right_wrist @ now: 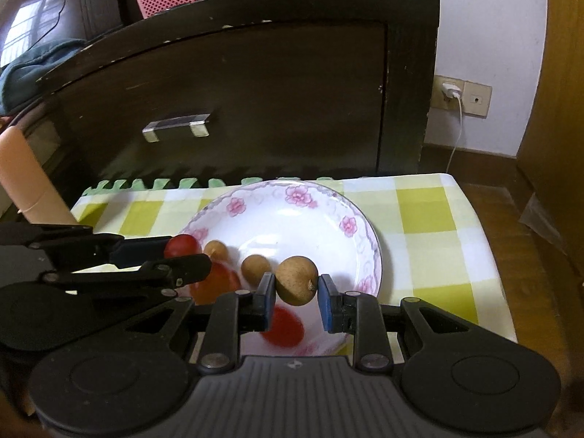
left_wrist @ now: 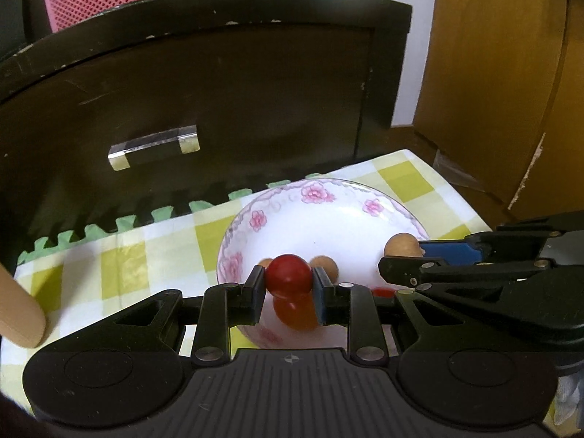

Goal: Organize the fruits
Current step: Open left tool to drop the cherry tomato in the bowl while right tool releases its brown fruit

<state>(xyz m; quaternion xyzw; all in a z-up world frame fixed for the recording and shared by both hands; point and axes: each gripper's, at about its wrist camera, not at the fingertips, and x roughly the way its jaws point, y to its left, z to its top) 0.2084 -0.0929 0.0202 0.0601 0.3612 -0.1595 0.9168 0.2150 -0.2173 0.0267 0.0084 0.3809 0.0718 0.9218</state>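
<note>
— While you hold both grippers over the bowl (right_wrist: 368, 252), where does each fruit sit?

— Your left gripper (left_wrist: 288, 283) is clamped on a red cherry tomato (left_wrist: 288, 273), pads pressed to both its sides, at centre frame of the left view, just above the bowl's near rim. Your right gripper (right_wrist: 296, 297) has its fingers narrowed around a brown longan (right_wrist: 296, 280) at centre of the right view; the left pad touches it, and on the right I see a thin gap, so I judge the hold loose or just forming. Both fruits hang above the bowl, which suggests you are sorting the two kinds apart.

— What else lies in the bowl?

— Two more longans (right_wrist: 256, 267) lie left of centre in the right view, and blurred red tomatoes (right_wrist: 283, 326) lie below your fingers.

— Anything in your way?

— Your two grippers crowd each other: the left one reaches in from the left edge of the right view, close to your right fingers. A dark cabinet (right_wrist: 255, 102) rises just behind the checked cloth (right_wrist: 419, 211), and a tan cylinder (left_wrist: 20, 314) stands at the lower left of the left view. No second dish shows, so I cannot tell where either fruit should go.
</note>
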